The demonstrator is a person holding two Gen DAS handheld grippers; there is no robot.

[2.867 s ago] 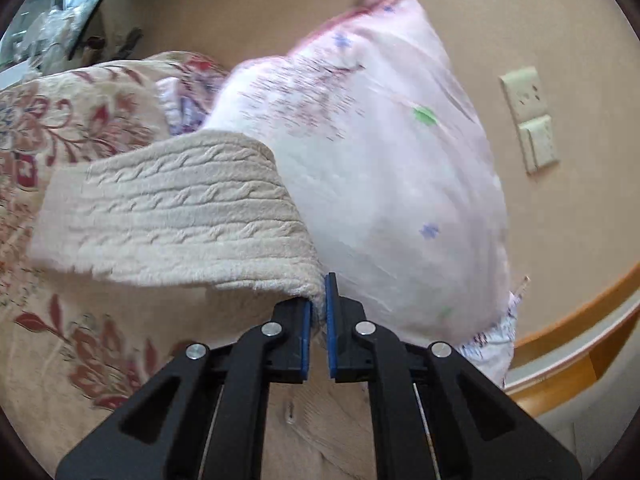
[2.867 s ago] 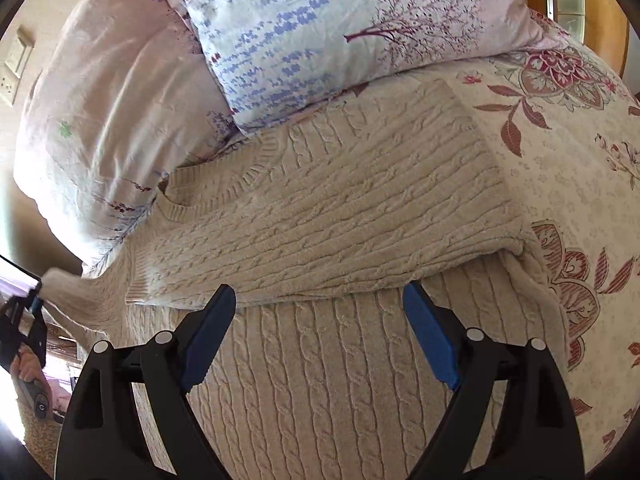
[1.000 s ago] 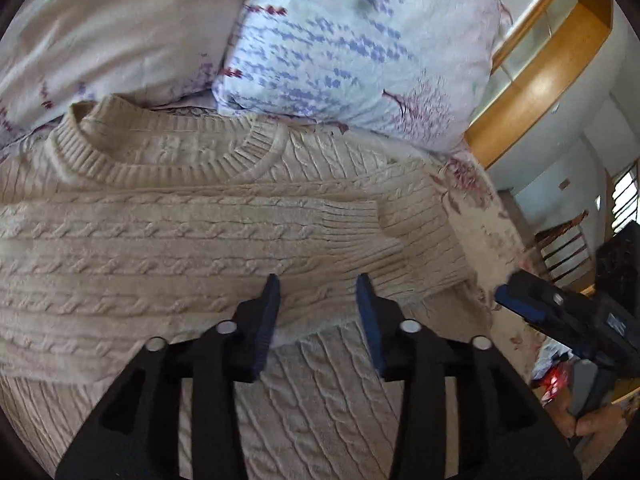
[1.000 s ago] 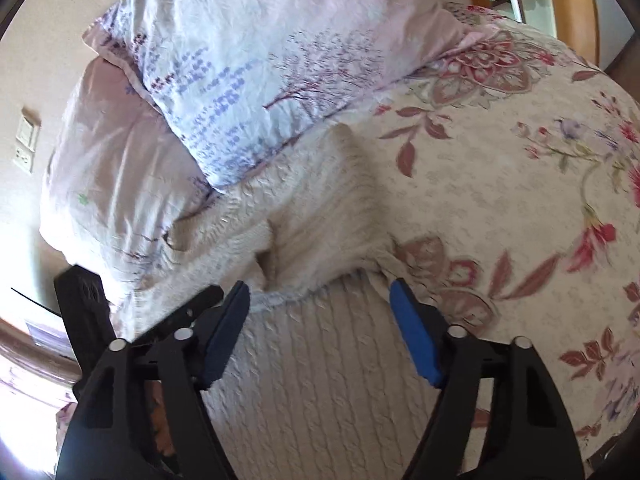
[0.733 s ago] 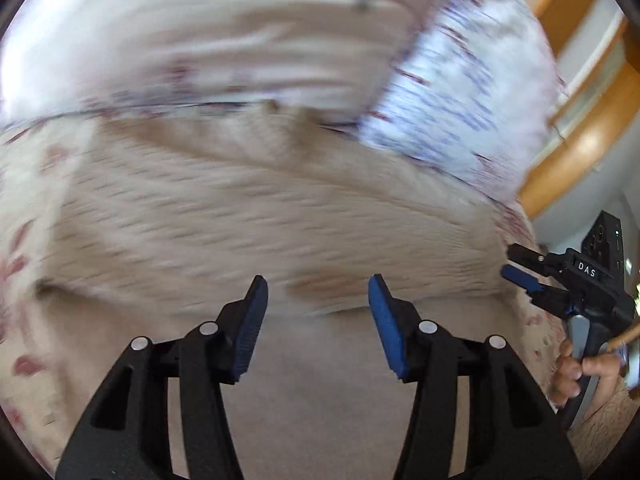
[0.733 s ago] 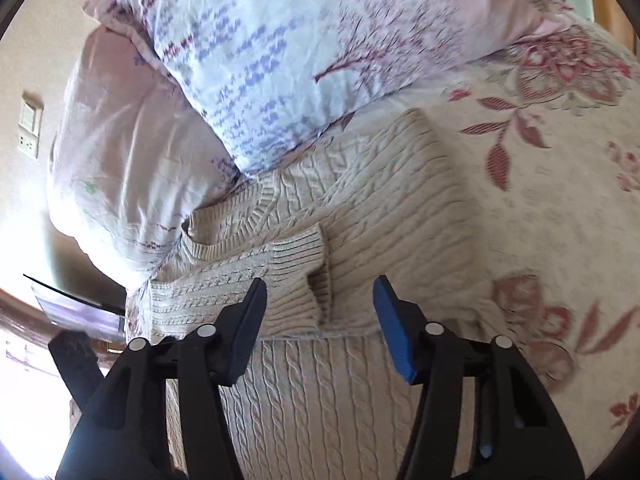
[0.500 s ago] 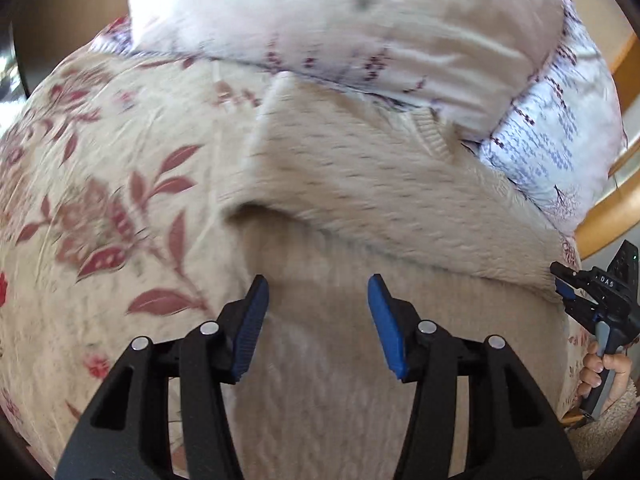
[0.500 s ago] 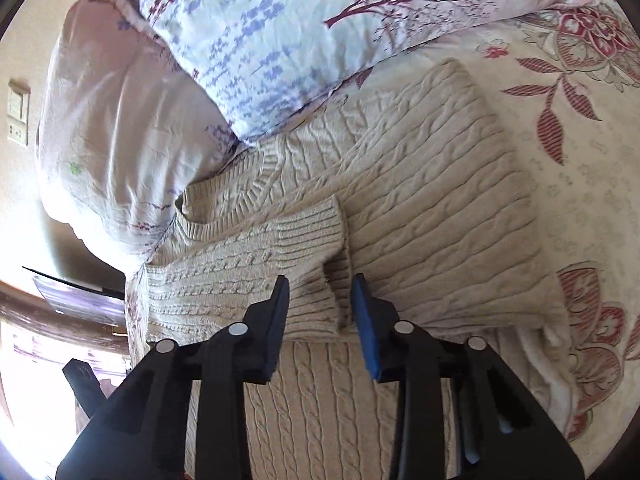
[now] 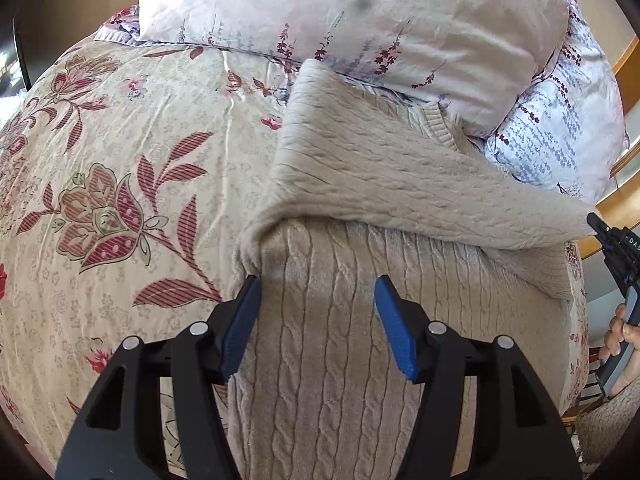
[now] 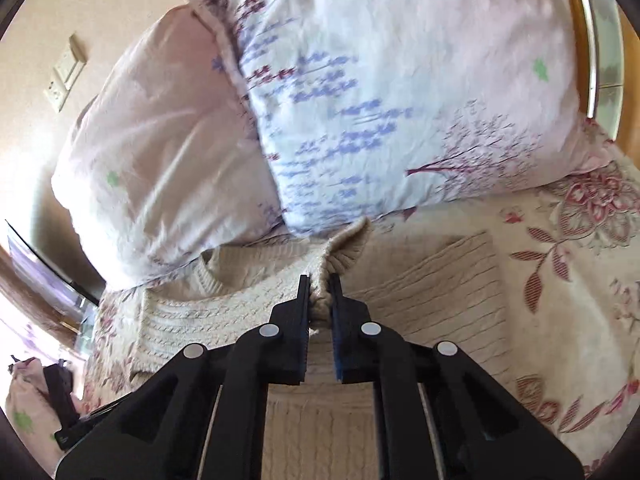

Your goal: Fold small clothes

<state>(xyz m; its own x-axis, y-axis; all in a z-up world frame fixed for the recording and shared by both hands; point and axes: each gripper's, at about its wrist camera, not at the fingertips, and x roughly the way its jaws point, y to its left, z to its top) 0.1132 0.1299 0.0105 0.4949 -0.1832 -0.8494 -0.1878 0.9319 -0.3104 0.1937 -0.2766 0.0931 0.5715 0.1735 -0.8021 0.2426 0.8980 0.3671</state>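
The cream cable-knit sweater (image 9: 400, 184) lies on the floral bed (image 9: 120, 184), below the pillows (image 9: 360, 20). The right gripper (image 10: 320, 292) has just clenched on its sleeve cuff (image 10: 344, 248) (frame centre). The left gripper (image 9: 318, 300), jaws just widening, hovers released over the knit.

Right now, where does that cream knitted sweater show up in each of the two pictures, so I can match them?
Left wrist view: the sweater fills the middle and bottom, a sleeve folded across it, under the open left tongs.
Right wrist view: the sweater lies low in the middle; the right tongs are shut on its ribbed cuff.
Shared landmark: the lavender-print pillow behind the sweater's collar.
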